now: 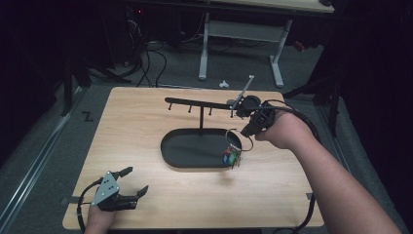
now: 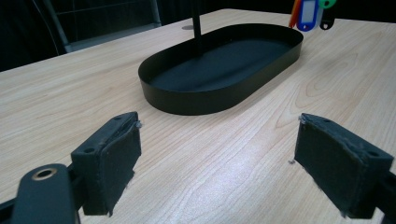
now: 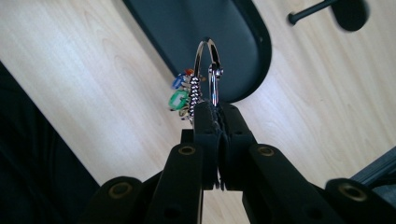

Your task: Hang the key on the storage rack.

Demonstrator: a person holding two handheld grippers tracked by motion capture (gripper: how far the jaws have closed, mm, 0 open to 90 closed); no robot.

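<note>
My right arm is stretched out over the table's far right side, wrist bent so the right gripper points down and back toward me, above the right end of the black tray. Its jaws are pinched tight on a silver key ring — thin shiny metal loop with a little beaded chain on it. Off the ring hang some plastic key tags, green and blue with a bit of red/orange, dangling just over the tray's right rim. Can't tell if they're touching it.

Left hand is parked low at the near left corner, forearm barely in from the bottom edge. The left gripper sits with its jaws spread wide, nothing between them, just bare tabletop. The pads are matte black, kind of fuzzy along the edges.

The tray is a long oval with low straight walls, smooth matte black. A thin post rises from it and carries a horizontal bar with small pegs hanging under it — same black finish. The table is light wood grain with rounded corners, slight sheen in the left gripper view.
</note>
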